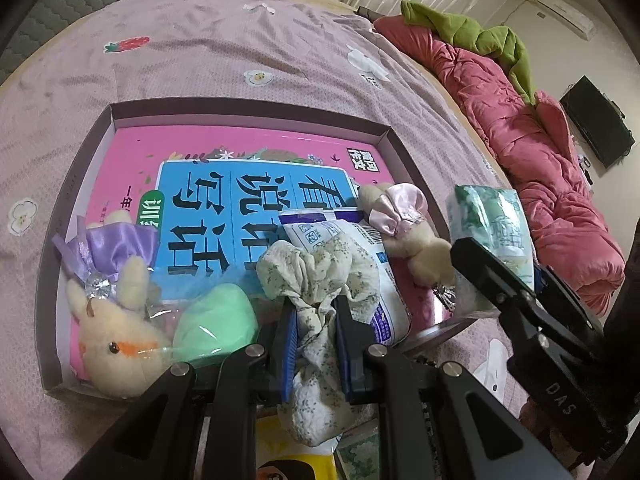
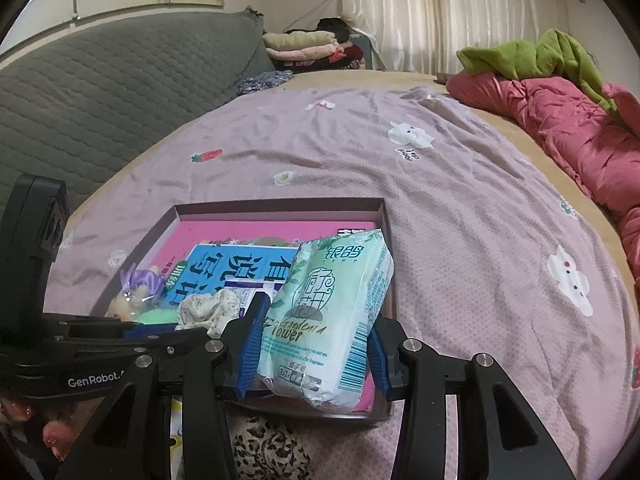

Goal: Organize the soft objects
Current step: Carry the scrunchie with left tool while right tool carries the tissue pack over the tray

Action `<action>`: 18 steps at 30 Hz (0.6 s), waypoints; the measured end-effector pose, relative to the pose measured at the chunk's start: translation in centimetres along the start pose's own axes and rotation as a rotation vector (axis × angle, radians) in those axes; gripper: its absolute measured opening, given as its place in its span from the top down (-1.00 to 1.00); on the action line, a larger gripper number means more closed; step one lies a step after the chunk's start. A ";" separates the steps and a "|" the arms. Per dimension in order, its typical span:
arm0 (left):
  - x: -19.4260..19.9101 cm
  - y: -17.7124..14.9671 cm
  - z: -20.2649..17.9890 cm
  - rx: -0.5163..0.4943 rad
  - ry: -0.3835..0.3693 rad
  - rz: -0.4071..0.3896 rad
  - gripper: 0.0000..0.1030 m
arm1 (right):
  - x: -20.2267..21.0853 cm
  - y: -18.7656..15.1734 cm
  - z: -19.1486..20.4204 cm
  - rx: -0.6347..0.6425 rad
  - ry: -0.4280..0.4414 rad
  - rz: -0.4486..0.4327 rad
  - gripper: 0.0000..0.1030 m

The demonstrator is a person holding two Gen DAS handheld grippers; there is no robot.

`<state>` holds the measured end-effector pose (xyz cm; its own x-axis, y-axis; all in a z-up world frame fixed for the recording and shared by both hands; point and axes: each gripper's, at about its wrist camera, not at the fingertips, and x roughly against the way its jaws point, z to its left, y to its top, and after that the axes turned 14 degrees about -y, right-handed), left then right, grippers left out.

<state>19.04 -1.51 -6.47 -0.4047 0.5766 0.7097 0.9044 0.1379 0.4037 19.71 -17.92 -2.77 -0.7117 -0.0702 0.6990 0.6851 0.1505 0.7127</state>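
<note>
My left gripper (image 1: 315, 330) is shut on a floral cloth (image 1: 320, 280), bunched and hanging over the near part of a shallow box (image 1: 248, 114) on the bed. In the box lie a pink and blue book (image 1: 224, 200), a plush rabbit with a purple bow (image 1: 108, 320), a green soft lump (image 1: 216, 320), a white tissue pack (image 1: 384, 304) and a small plush with a pink bow (image 1: 404, 220). My right gripper (image 2: 316, 344) is shut on a green tissue pack (image 2: 332, 304), held upright over the box's near right corner (image 2: 380, 404); that pack (image 1: 496, 224) also shows at the right of the left wrist view.
The box (image 2: 280, 206) rests on a lilac patterned bedsheet (image 2: 460, 220). A red quilt (image 2: 560, 120) with a green blanket (image 2: 532, 52) lies along the right. A grey quilted headboard (image 2: 100, 92) and folded clothes (image 2: 312, 48) stand at the back. A leopard-print fabric (image 2: 268, 448) is near me.
</note>
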 end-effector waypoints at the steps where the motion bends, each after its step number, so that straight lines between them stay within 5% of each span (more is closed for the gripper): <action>1: 0.0 0.0 0.0 0.000 0.000 -0.001 0.66 | 0.0 -0.1 0.2 0.006 0.005 -0.005 0.10; 18: 0.5 0.0 0.1 0.014 -0.011 0.000 0.66 | -1.5 -2.0 0.7 0.034 -0.025 0.005 0.09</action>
<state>18.87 -1.15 -6.11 -0.4037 0.5854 0.7031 0.9061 0.1497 0.3957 19.28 -17.45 -5.25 -0.7121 -0.0447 0.7007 0.6835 0.1842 0.7064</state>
